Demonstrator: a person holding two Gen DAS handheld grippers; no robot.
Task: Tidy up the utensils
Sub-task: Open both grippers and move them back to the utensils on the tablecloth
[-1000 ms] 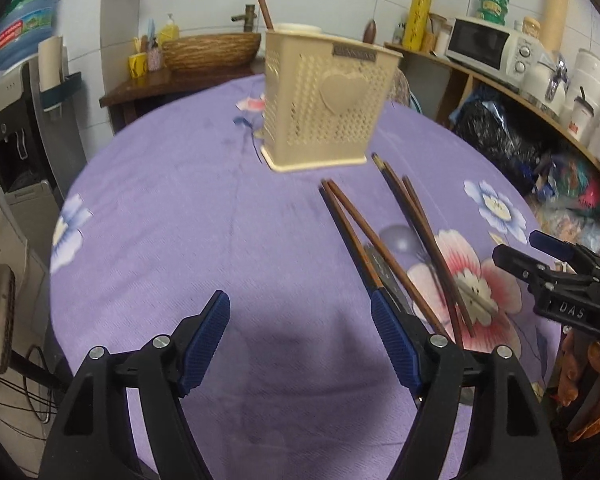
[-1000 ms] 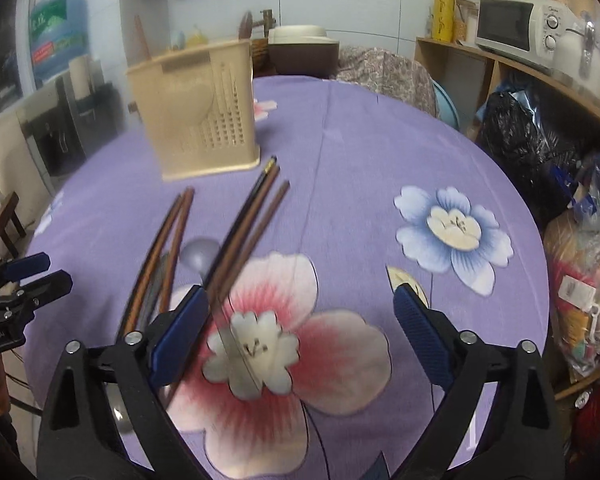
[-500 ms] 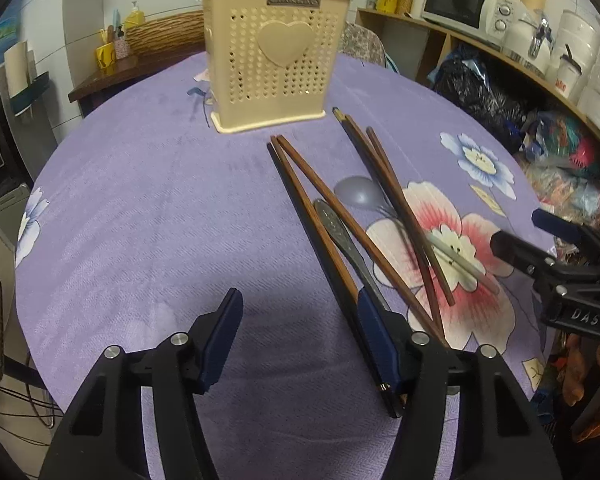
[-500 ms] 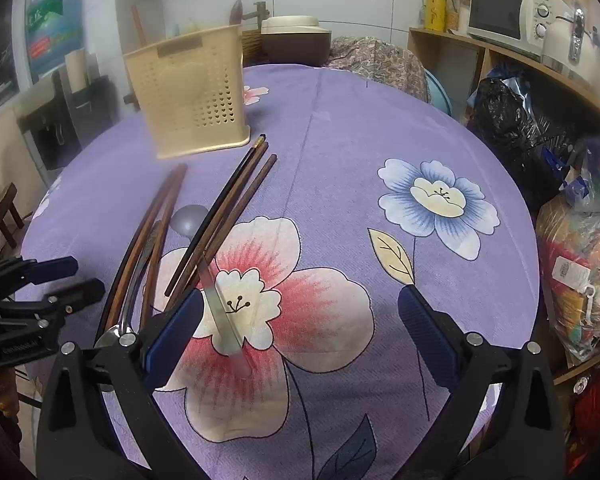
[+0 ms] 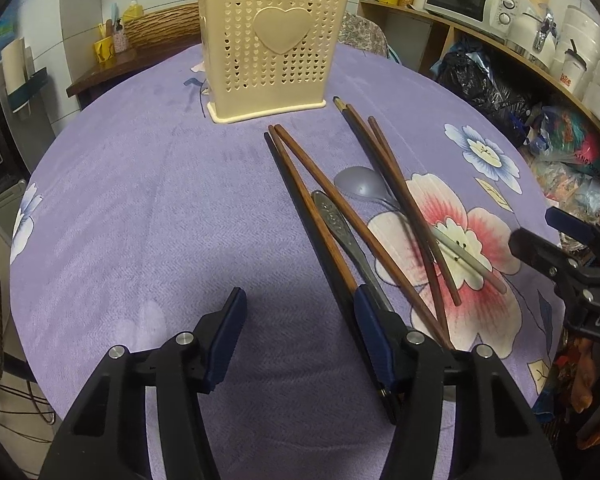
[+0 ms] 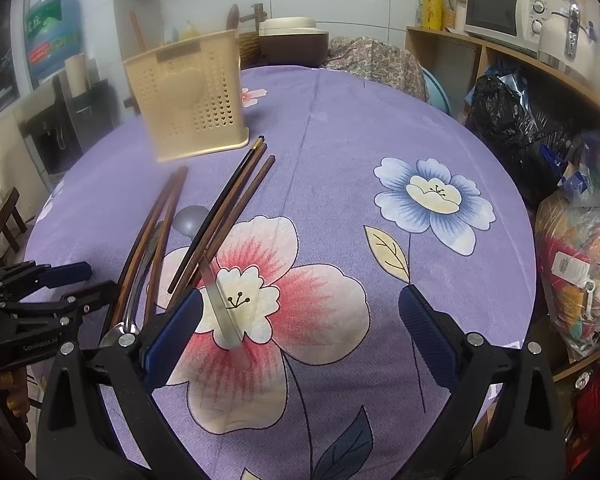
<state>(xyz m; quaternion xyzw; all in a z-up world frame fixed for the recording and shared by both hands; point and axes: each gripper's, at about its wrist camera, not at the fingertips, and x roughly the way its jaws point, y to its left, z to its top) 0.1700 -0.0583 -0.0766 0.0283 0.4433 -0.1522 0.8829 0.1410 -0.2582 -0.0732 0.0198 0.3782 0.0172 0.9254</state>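
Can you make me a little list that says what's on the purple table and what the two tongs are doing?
table cover: purple flowered cloth
holder: cream basket with heart, upright, at far side
chopsticks: several brown ones lying loose, some crossing
spoons: grey spoon and metal spoon among the chopsticks
left tongs: closing, nothing between them yet
right tongs: open, holding nothing

I see bare purple bench (image 5: 140,208) ahead of my left tool (image 5: 296,336), clear up to the cream utensil holder (image 5: 272,44). Chopsticks (image 5: 320,216) and a spoon (image 5: 360,188) clutter its right side; the flowered cloth ahead of my right tool (image 6: 300,336) lies mostly free.
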